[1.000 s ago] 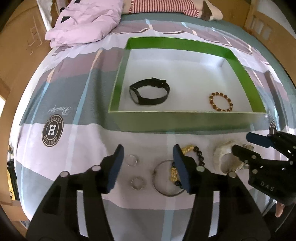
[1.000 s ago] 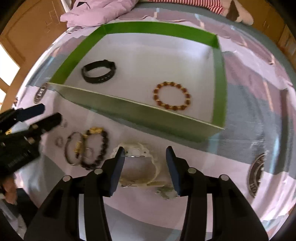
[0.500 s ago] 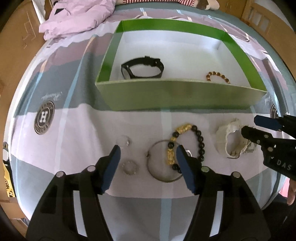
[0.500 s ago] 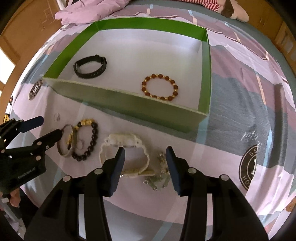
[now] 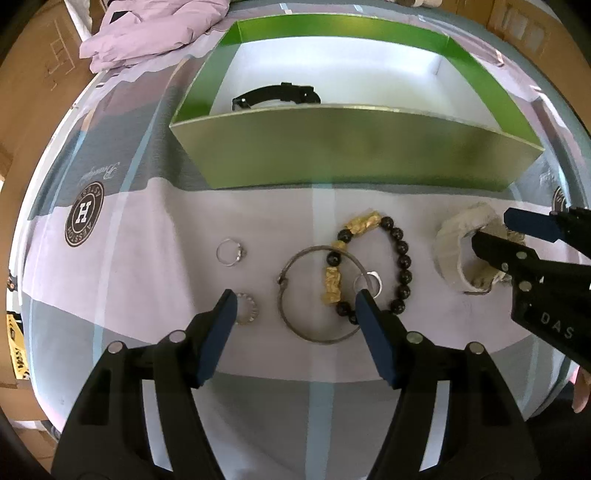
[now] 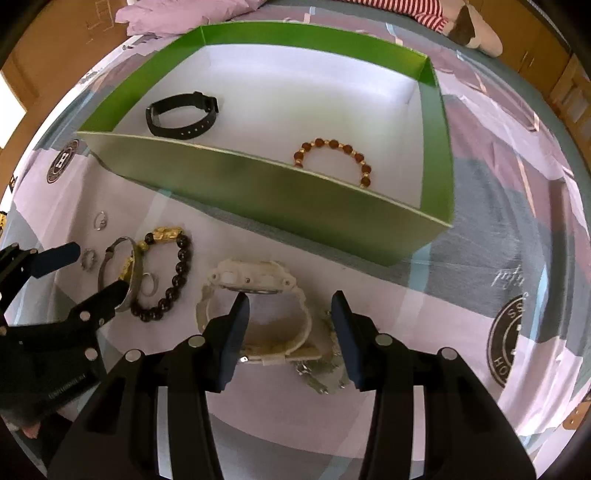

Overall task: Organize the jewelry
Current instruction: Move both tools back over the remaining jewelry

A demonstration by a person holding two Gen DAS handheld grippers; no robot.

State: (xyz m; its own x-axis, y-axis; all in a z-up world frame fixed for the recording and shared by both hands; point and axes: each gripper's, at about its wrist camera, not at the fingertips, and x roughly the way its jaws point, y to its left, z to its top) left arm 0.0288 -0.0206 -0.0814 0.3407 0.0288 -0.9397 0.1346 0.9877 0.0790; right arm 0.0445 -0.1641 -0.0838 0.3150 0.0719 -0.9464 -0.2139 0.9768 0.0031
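Observation:
On the bedspread in front of the green box (image 5: 351, 147), my left gripper (image 5: 295, 306) is open and low. A silver bangle (image 5: 282, 295) lies between its fingers, overlapping a black bead bracelet (image 5: 404, 264) with gold charms. A small ring (image 5: 371, 282) lies inside the bracelet. Two more rings (image 5: 229, 252) (image 5: 246, 314) lie to the left. My right gripper (image 6: 290, 306) is open over a white watch (image 6: 251, 278), with one finger inside the strap loop. A silvery trinket (image 6: 321, 369) lies by its right finger. In the box (image 6: 258, 184) are a black band (image 6: 181, 114) and a brown bead bracelet (image 6: 336, 146).
A pink quilt (image 5: 155, 29) is bunched behind the box at the left. Wooden furniture and cardboard boxes surround the bed. The left gripper (image 6: 94, 269) shows at the left of the right wrist view, and the right gripper (image 5: 493, 229) at the right of the left wrist view.
Both grippers have dropped lower and nearer the loose jewelry, the left onto the bangle, the right onto the white watch. Both stay open; no item has moved.

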